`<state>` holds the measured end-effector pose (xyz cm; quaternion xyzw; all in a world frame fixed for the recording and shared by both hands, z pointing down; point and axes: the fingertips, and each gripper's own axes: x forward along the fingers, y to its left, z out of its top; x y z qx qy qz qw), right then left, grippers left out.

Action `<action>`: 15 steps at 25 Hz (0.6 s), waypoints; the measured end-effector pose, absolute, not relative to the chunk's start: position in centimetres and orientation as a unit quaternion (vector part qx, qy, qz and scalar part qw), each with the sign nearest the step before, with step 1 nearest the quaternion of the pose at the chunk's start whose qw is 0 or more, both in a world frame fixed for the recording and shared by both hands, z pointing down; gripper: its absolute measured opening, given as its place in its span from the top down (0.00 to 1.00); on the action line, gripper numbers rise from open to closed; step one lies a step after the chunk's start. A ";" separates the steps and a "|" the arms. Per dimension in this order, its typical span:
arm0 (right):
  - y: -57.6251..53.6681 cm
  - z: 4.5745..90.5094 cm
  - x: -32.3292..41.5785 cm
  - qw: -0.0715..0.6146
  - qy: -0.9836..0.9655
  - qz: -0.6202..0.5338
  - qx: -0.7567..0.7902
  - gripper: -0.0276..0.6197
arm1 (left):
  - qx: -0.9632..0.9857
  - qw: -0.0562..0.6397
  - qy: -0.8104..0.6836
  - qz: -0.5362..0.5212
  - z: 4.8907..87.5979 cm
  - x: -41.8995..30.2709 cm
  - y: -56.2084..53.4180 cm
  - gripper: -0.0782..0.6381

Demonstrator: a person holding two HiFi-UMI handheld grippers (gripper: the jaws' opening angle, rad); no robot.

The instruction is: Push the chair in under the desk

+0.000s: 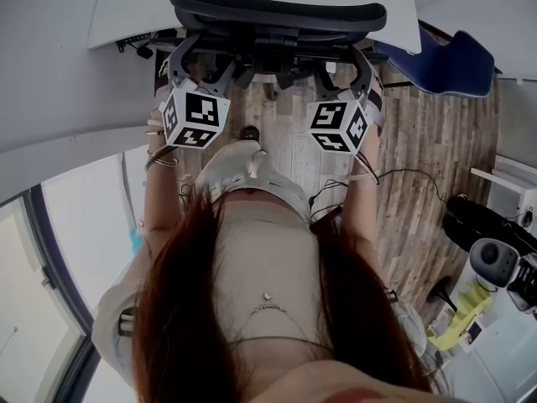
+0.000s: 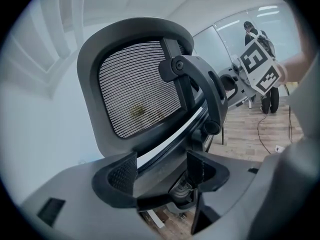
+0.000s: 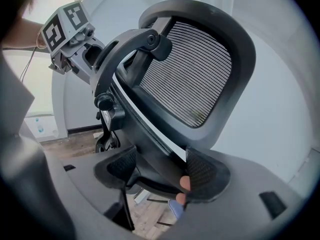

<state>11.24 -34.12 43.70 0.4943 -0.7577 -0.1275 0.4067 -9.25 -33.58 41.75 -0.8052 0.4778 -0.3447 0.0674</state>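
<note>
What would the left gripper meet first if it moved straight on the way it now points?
The chair backrest, at once. Its dark lower frame sits in the left gripper, between the two pads and apparently clamped, with the mesh panel just beyond. Nothing else stands nearer.

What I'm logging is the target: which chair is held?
The black mesh-backed office chair, held by left gripper and right gripper; the blue padded chair stands apart, untouched.
</note>
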 end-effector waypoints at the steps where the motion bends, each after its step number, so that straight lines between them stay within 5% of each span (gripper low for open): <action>1: -34.2 43.7 11.3 0.407 -0.757 -0.127 0.495 0.48 | -0.806 0.067 0.477 -0.344 41.8 -9.2 -33.6 0.46; 15: -35.1 43.6 11.3 0.406 -0.757 -0.127 0.496 0.48 | -0.806 0.067 0.482 -0.336 41.5 -9.1 -34.6 0.46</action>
